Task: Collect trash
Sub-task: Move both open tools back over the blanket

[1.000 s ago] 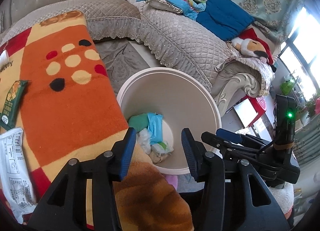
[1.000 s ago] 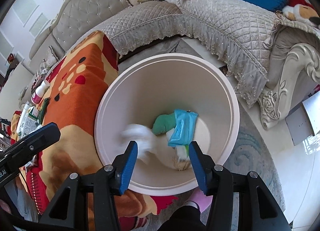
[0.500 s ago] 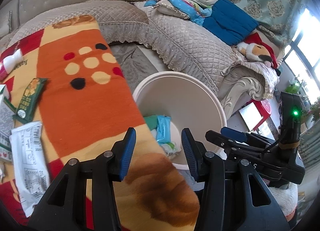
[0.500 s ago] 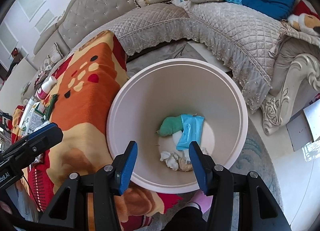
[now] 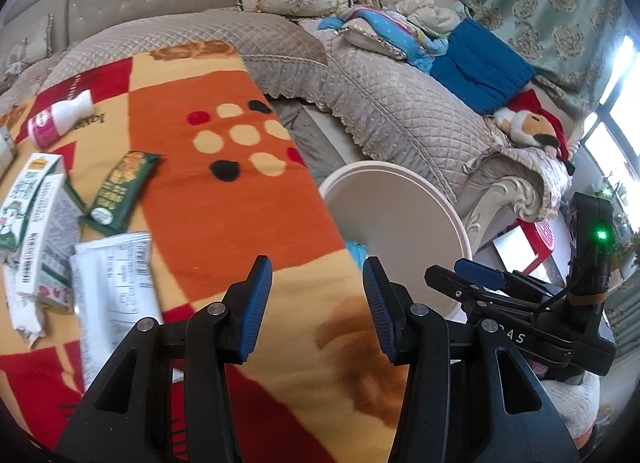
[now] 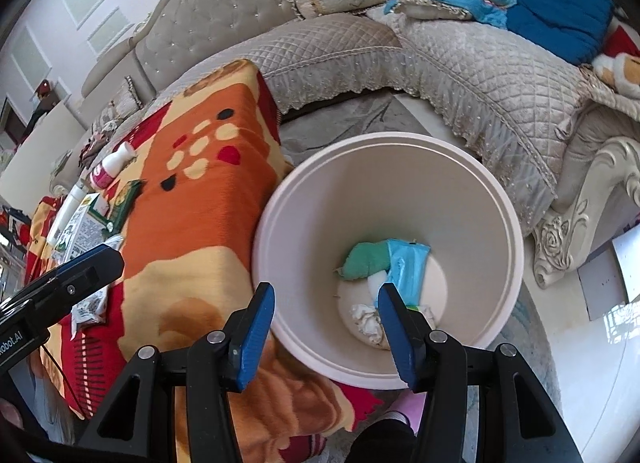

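Both empty — left gripper [image 5: 316,303] and right gripper [image 6: 326,327] open, swung from bin [image 6: 508,223] toward wrappers [image 5: 120,191] — next pickup.

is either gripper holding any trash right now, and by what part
Nothing is held. The left gripper and the right gripper both stand open and empty.

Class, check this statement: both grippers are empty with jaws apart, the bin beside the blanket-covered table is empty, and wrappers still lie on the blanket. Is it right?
One thing is wrong: the bin is not empty. The right wrist view shows a blue packet, a green piece and crumpled paper at its bottom. The rest stands: left gripper and right gripper hold nothing, and wrappers lie on the blanket.
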{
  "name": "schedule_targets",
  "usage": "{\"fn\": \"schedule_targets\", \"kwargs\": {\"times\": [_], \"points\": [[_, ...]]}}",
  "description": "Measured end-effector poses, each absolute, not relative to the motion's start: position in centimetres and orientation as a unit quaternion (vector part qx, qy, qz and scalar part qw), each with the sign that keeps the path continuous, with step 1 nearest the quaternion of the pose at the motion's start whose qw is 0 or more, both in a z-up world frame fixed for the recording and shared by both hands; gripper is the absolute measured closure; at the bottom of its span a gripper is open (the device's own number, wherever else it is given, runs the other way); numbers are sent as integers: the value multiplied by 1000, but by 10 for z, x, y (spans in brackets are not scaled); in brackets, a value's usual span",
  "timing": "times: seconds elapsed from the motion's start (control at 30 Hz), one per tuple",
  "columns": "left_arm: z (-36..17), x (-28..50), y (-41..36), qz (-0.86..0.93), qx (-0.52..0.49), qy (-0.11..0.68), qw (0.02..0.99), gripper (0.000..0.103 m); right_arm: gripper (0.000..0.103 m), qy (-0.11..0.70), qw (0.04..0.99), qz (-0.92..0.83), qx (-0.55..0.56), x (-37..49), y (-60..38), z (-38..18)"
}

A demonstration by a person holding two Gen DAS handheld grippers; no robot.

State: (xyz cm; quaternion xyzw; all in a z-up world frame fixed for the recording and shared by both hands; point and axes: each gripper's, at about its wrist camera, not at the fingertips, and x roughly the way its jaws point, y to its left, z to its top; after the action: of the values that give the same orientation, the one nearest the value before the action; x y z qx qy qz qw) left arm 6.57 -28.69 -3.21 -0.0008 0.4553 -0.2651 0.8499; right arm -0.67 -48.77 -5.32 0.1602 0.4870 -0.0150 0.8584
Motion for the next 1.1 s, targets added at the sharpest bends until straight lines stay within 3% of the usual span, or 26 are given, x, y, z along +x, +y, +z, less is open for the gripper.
{"fn": "schedule_targets", "kwargs": {"times": [0.67, 0.7, 0.8, 1.1], "points": [[-9, 61, -187, -197, -29, 431, 880, 57, 49, 473, 870, 56, 127, 20, -401, -25], [-9, 61, -180, -192, -30, 430, 882, 57, 48, 474, 870, 59, 124, 21, -396, -25], [-9, 63, -155, -172, -35, 429, 886, 57, 32, 473, 871, 69, 115, 26, -382, -24], [-18, 79, -62, -86, -60, 434, 895, 57, 32, 478, 867, 95, 99, 42, -347, -23]]}}
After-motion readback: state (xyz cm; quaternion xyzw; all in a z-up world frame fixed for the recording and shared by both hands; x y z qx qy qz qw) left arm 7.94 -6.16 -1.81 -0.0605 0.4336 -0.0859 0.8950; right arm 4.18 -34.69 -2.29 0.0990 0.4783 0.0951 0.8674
